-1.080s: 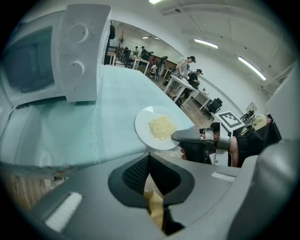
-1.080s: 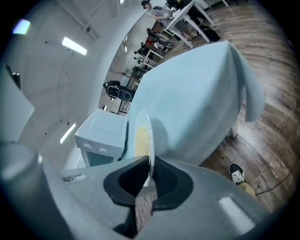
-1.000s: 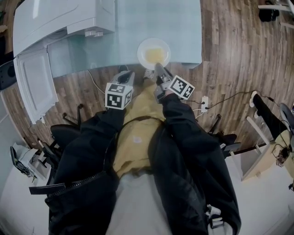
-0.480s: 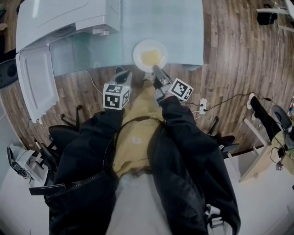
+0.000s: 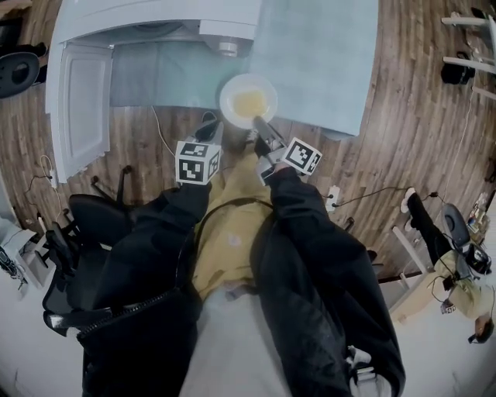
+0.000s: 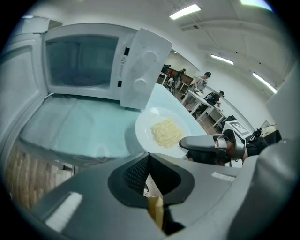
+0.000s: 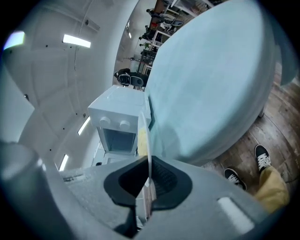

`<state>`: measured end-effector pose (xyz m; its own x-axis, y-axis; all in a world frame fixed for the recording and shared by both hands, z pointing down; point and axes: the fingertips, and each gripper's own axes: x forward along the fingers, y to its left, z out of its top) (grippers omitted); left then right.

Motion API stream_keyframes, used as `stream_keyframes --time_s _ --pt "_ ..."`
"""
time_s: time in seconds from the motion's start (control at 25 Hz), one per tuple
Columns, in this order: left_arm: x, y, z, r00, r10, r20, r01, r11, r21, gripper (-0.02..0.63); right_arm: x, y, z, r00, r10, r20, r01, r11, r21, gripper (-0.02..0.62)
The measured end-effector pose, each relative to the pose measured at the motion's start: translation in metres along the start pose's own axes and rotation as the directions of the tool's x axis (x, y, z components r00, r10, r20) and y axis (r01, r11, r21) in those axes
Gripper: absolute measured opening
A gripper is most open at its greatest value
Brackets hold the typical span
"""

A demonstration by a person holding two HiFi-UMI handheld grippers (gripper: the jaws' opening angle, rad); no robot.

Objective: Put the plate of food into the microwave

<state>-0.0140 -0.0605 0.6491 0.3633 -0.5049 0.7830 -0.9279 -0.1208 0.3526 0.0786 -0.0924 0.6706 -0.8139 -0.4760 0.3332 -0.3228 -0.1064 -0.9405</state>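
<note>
From the head view, the white plate with yellow food on it sits just above the middle of the frame, over the near edge of the pale blue table. The right gripper reaches up to the plate's lower rim. The left gripper is just to the left of it, near the plate but apart from it. The microwave is at the upper left, with its door swung wide open.

In the left gripper view, the left gripper at the bottom is clenched with nothing in it (the yellow bit behind it is trousers). The plate with its food is in the middle, and the right gripper comes in from the right onto its rim. The microwave stands open at the upper left.

In the right gripper view, the right gripper pinches the plate, seen from its thin edge. The microwave is behind it, left of the middle, and the table fills the upper right
</note>
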Motion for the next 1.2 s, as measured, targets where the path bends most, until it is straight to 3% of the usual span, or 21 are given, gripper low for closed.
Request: stream_keyframes --time_s 0.2,0.48,0.72,0.88,1.2 --pt "-0.021 0.04 -0.004 0.998 0.059 0.037 -0.056 0.995 -0.082 -0.005 0.041 0.024 -0.026 0.994 0.043 -0.102 -0.046 0.998 -0.033 0.011" --pt "-0.052 0.098 -0.002 0.988 0.126 0.085 -0.11 0.979 -0.172 -0.005 0.097 0.049 -0.059 0.982 0.02 -0.188 -0.027 0.999 -0.035 0.011" --pt "-0.066 0.142 0.008 0.979 0.164 0.119 -0.133 0.964 -0.23 -0.005 0.154 0.084 -0.071 0.976 0.069 -0.205 -0.084 0.995 -0.063 0.011" --pt "-0.071 0.168 0.018 0.975 0.179 0.134 -0.141 0.958 -0.251 -0.005 0.186 0.095 -0.076 0.981 0.046 -0.19 -0.05 0.999 -0.016 0.011" --pt "-0.073 0.21 0.043 0.972 0.186 0.145 -0.145 0.956 -0.254 -0.005 0.246 0.125 -0.063 0.987 0.08 -0.142 -0.079 0.997 0.011 0.011"
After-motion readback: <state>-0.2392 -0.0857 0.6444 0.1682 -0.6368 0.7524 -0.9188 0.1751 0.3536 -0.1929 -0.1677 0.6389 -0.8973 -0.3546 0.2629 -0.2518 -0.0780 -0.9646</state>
